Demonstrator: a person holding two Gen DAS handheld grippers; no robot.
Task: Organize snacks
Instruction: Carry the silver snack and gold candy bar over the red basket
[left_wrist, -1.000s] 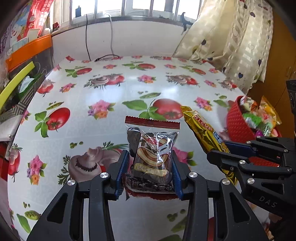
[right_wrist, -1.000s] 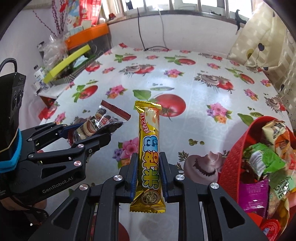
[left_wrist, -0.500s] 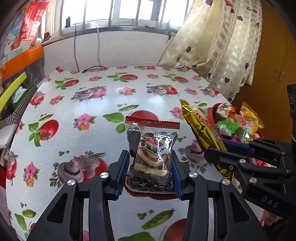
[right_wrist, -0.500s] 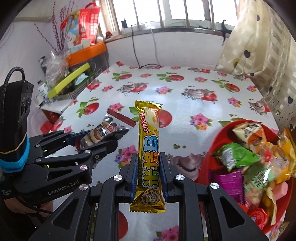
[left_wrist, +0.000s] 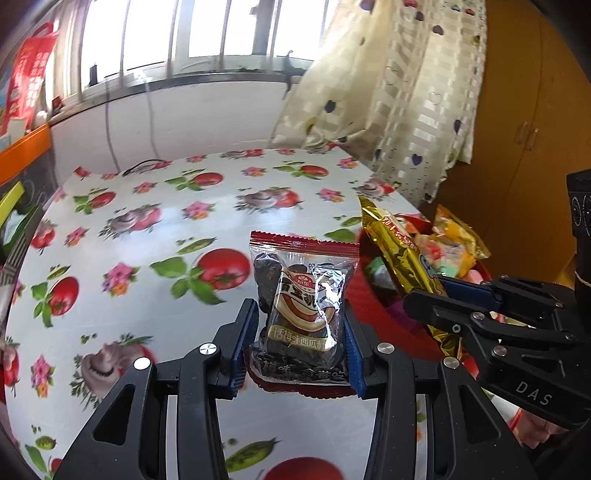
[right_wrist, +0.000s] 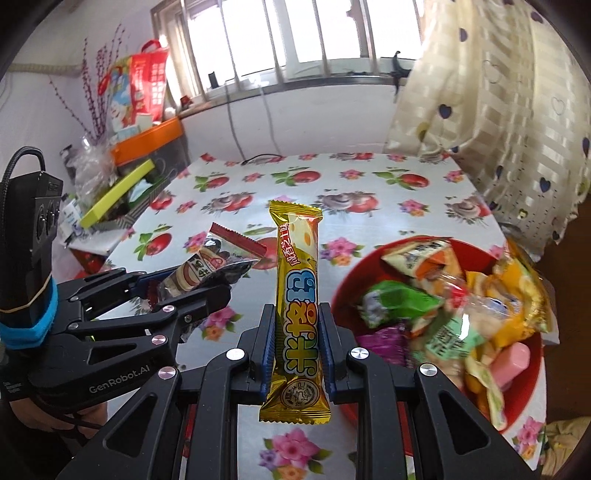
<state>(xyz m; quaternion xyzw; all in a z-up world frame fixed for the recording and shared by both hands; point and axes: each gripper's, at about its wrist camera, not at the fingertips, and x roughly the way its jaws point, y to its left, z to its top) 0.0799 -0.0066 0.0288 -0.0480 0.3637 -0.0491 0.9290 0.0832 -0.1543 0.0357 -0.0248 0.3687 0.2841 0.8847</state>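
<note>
My left gripper (left_wrist: 301, 325) is shut on a clear, red-edged packet of dark seeds (left_wrist: 303, 310), held upright above the flowered tablecloth. In the right wrist view the same left gripper (right_wrist: 207, 284) and its packet (right_wrist: 207, 264) hang at the left. My right gripper (right_wrist: 297, 325) is shut on a long gold snack bar (right_wrist: 297, 306) that stands upright between the blue pads. A red basket (right_wrist: 345, 291) full of wrapped snacks sits just right of the bar. The left wrist view shows the right gripper (left_wrist: 428, 291), the gold bar (left_wrist: 399, 251) and the basket (left_wrist: 369, 314) at the right.
The table (right_wrist: 369, 221) carries a tomato-and-flower cloth. Along its left side stand an orange-lidded box (right_wrist: 147, 142), a yellow-green strip (right_wrist: 118, 192) and a red bag (right_wrist: 147, 85). A curtain (right_wrist: 498, 122) hangs at the right, a wooden cabinet (left_wrist: 524, 140) behind it.
Both grippers have risen and moved rightwards with their snacks still gripped. The red basket has come closer, filling more of the lower right in both views.
</note>
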